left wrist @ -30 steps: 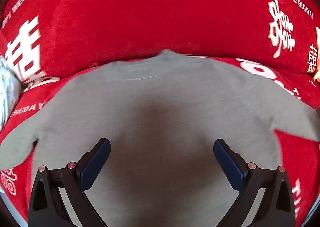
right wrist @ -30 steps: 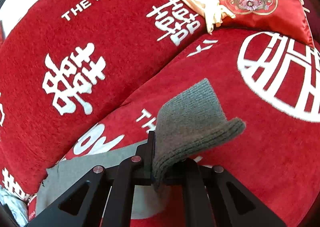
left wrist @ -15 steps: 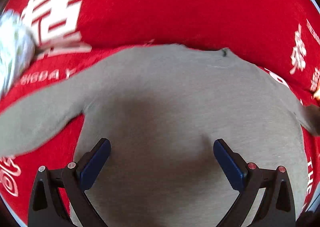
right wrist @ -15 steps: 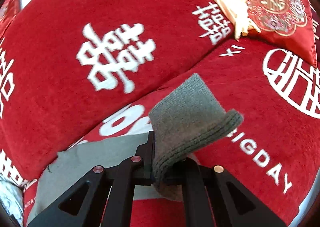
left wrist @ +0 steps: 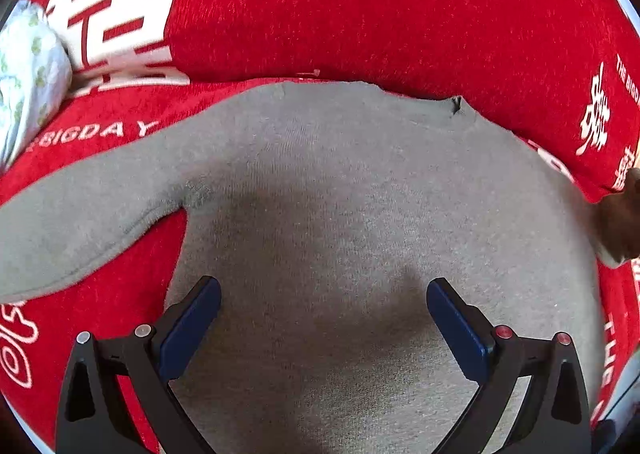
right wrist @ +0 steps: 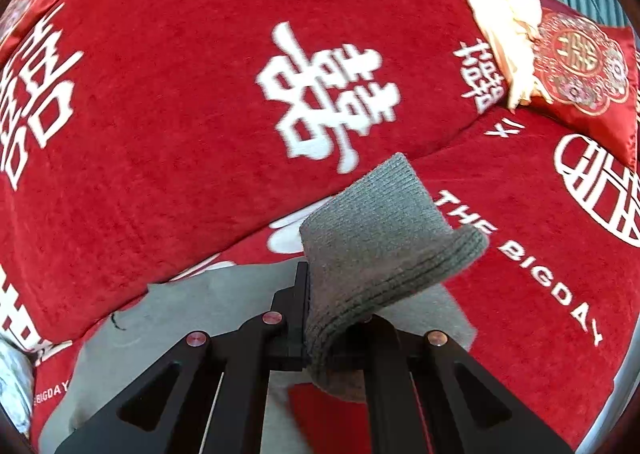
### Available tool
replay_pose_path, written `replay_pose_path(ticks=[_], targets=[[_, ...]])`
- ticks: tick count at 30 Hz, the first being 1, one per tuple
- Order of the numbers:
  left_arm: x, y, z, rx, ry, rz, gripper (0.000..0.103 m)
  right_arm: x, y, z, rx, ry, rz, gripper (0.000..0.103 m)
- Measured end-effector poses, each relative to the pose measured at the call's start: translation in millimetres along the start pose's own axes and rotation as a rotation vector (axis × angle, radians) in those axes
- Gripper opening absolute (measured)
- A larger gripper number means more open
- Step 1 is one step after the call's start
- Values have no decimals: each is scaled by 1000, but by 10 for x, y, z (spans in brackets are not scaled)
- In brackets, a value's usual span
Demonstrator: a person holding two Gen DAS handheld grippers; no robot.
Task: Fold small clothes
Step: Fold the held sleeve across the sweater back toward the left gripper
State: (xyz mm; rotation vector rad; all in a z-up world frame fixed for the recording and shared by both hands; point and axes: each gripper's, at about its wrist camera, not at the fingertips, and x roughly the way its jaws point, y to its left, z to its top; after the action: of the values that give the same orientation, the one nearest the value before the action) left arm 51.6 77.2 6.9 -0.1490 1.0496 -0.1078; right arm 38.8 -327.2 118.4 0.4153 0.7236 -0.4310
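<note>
A small grey sweater (left wrist: 340, 214) lies flat on a red sofa seat, neckline toward the backrest. Its left sleeve (left wrist: 80, 214) stretches out to the left. My left gripper (left wrist: 322, 318) is open and empty, its blue-padded fingers (left wrist: 192, 326) spread just above the sweater's body. My right gripper (right wrist: 340, 318) is shut on the ribbed cuff (right wrist: 380, 242) of the right sleeve and holds it lifted above the seat; the cuff flops over the jaws and hides the fingertips. The sweater's body (right wrist: 192, 318) shows below left in the right wrist view.
The sofa cover (left wrist: 380, 14) is red with white characters and "THE BIGDAY" lettering. A pale patterned bundle (left wrist: 28, 66) sits at the seat's left end. A cream cloth (right wrist: 504, 42) and an embroidered red cushion (right wrist: 588, 74) lie at the right end.
My left gripper has shifted left over the sweater, so the left sleeve now shows fully. My right gripper has carried the cuff leftward toward the sweater's body.
</note>
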Motion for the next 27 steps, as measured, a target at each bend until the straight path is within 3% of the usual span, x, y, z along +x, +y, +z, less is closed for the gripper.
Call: replay_pose_path(ticks=[14,27], targets=[[-52,187,26,-65,-5,-20,103,124,1065,-283,-80,15,99,6],[-156,527,30,-136,-41,-11,103,376,2064,-968,-203,112,199,6]])
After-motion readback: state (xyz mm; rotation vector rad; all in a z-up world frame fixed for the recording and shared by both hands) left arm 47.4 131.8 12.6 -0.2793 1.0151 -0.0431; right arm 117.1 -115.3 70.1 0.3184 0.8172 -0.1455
